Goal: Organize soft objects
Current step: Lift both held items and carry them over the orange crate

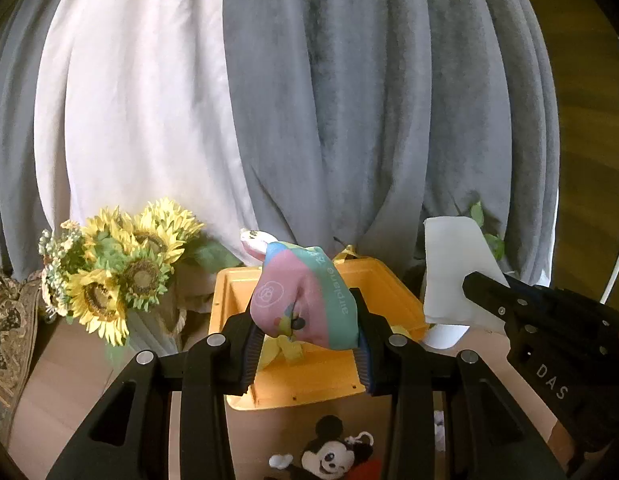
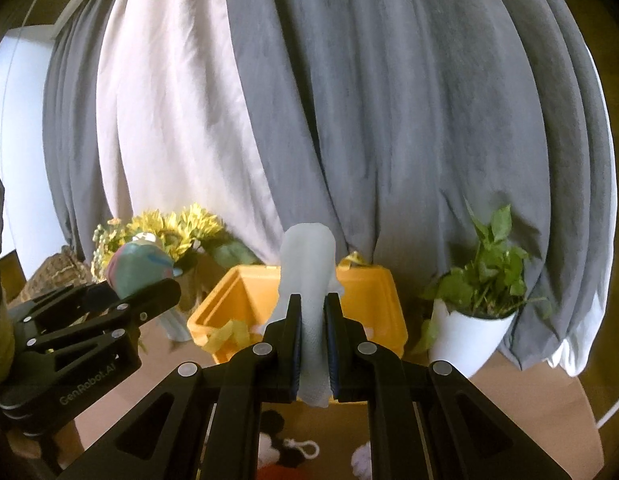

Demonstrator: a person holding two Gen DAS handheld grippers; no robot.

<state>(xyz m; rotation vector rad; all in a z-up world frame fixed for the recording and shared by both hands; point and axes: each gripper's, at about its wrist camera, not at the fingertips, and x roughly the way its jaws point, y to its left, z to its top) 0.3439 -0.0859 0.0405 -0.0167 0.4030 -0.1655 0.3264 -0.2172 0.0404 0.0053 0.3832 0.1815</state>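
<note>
Fingers [image 1: 245, 340] of my left gripper [image 1: 307, 344] are pinching the pastel pouch [image 1: 305, 300] over the yellow bin [image 1: 389, 292]; right gripper [image 2: 312, 344] is clamping the white cloth [image 2: 309, 264] upright between its pads.

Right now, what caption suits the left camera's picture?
Left gripper squeezes a pastel soft toy above the yellow bin.

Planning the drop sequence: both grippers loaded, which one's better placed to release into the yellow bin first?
Left, probably. The left gripper holds the pastel pouch directly over the yellow bin. The right gripper clamps the white cloth and looks nearer the bin's front edge, though depth is hard to judge.
</note>
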